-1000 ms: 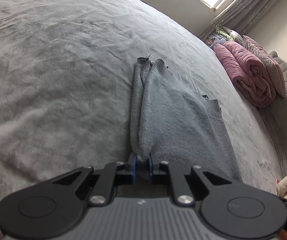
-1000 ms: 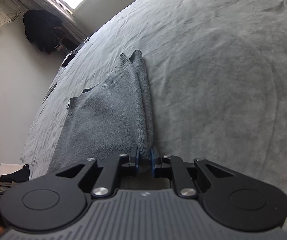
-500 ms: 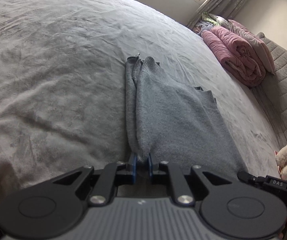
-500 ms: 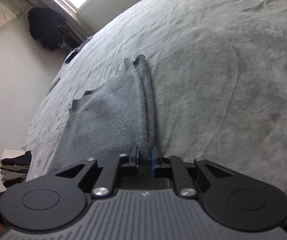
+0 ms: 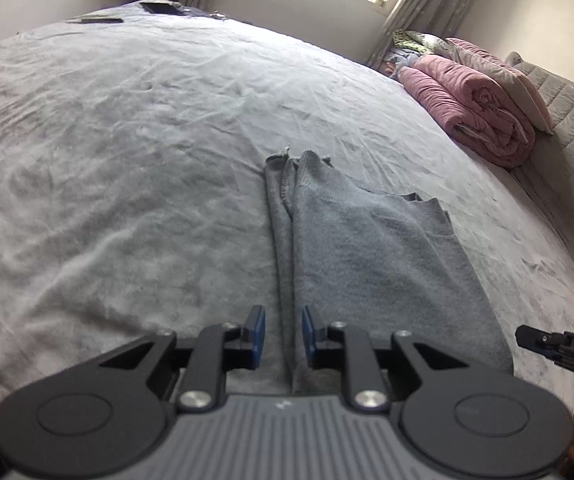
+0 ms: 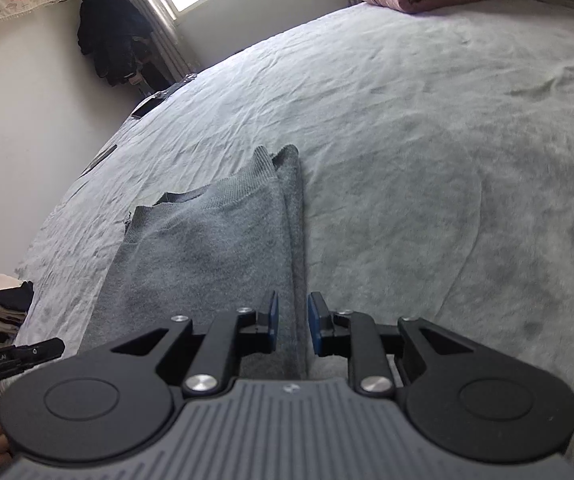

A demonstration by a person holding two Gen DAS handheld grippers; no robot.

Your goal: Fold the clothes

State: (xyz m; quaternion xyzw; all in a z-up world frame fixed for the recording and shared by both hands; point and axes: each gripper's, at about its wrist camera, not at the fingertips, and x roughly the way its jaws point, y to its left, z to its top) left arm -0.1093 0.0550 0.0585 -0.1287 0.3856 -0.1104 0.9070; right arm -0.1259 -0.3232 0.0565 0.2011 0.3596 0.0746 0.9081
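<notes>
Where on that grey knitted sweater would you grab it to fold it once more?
Probably the near corners of the folded grey knitted sweater, coming in low from this near edge. It lies flat and long, running away from both tongs, whose jaws have just opened around those side edges.

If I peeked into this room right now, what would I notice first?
Probably the grey sweater, folded and lying flat in the middle of the big grey bed. Right at its near edge sit two hand-held grippers, the left hand-held gripper and the right hand-held gripper; their blue jaws have just been opening, with the cloth edges lying loose between them. A rolled pink quilt brightens the far corner.
</notes>
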